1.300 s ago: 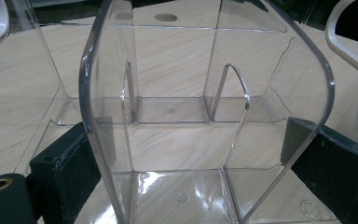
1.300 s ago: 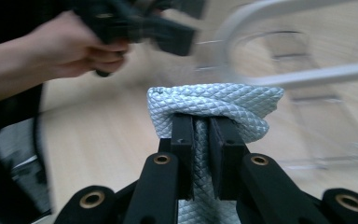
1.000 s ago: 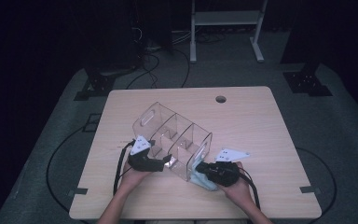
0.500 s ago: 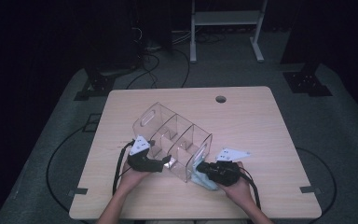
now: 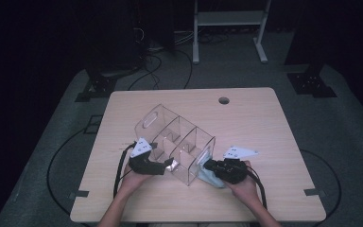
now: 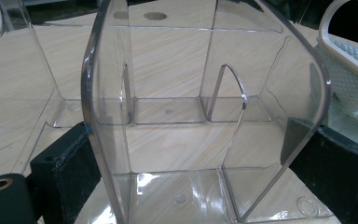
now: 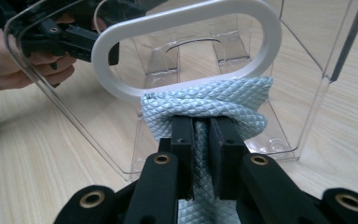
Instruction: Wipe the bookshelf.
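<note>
A clear plastic organizer [image 5: 175,137] with several compartments and a handle slot in each end stands slantwise on the wooden table [image 5: 264,123]. My left gripper [image 5: 169,164] is at its near left end. In the left gripper view its jaws press on both sides of the organizer [image 6: 205,116]. My right gripper [image 5: 208,165] is shut on a pale blue quilted cloth [image 5: 209,178]. The right gripper view shows the cloth [image 7: 205,102] bunched against the organizer's end wall, just under the handle slot [image 7: 186,28], with the right gripper [image 7: 201,135] clamped on it. The left gripper [image 7: 74,39] shows through the plastic.
A round cable hole [image 5: 224,100] sits near the table's far edge. Black cables [image 5: 120,165] trail from both grippers over the near edge. A white stand [image 5: 227,28] and dark equipment stand on the floor beyond the table.
</note>
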Tool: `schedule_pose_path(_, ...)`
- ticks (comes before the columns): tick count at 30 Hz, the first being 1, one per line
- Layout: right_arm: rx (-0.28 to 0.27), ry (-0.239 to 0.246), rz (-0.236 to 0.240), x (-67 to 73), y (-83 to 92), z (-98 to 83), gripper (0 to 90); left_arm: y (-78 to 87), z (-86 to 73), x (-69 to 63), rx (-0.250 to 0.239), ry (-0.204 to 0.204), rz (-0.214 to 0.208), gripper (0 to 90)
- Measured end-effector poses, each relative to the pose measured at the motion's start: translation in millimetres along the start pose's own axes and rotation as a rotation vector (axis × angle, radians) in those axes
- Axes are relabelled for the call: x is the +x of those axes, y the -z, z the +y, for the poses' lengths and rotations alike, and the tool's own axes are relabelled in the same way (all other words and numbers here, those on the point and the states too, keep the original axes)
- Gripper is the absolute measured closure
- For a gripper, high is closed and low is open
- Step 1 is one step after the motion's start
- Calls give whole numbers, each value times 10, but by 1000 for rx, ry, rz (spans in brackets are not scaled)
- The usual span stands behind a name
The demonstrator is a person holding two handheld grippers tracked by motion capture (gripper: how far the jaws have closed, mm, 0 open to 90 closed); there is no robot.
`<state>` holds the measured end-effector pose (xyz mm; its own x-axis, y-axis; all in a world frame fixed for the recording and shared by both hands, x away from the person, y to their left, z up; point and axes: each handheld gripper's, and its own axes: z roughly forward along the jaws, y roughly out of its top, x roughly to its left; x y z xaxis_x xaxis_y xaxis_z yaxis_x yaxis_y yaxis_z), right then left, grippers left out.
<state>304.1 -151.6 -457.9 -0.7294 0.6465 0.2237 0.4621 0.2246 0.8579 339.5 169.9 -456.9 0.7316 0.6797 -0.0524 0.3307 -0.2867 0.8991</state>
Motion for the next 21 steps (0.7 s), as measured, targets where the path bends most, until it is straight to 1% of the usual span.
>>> schedule_pose_path(1,3,10,4,32,-4,-3,808,-1,-6,5,-5,3,-3,57)
schedule_pose_path(2,6,14,20,74,-5,-6,808,2,-9,7,-6,5,-5,57)
schedule_pose_path(4,14,39,58,146,-8,-21,808,10,-10,11,-3,1,-11,58)
schedule_pose_path(5,17,50,62,162,-5,-24,808,12,-9,8,-1,-1,-13,58)
schedule_pose_path(6,19,53,60,152,1,-20,808,14,-8,6,2,-4,-13,59)
schedule_pose_path(8,11,49,24,69,15,-1,809,11,-6,3,2,-6,-16,59)
schedule_pose_path(9,7,40,-1,4,25,13,808,11,-4,3,4,-8,-16,59)
schedule_pose_path(11,-9,5,-48,-145,41,41,808,6,-4,1,3,-10,-17,59)
schedule_pose_path(13,-15,-11,-52,-195,41,43,808,0,-5,-1,1,-9,-17,58)
schedule_pose_path(14,-16,-14,-52,-181,37,40,808,0,-7,1,-1,-7,-19,58)
schedule_pose_path(15,-15,-8,-45,-144,33,38,807,3,-9,4,-3,-7,-20,58)
schedule_pose_path(16,-7,1,-28,-95,32,34,807,10,-11,11,-2,-6,-24,57)
schedule_pose_path(17,0,22,-10,-58,32,29,806,13,-12,15,-2,-7,-27,57)
schedule_pose_path(18,4,31,-2,-42,35,27,806,17,-11,15,1,-10,-31,57)
schedule_pose_path(19,6,34,-2,-50,45,33,806,17,-10,11,3,-13,-30,58)
schedule_pose_path(20,4,27,-10,-84,53,41,806,15,-9,6,4,-15,-29,58)
schedule_pose_path(21,-5,18,-30,-133,61,52,806,14,-7,3,6,-16,-28,58)
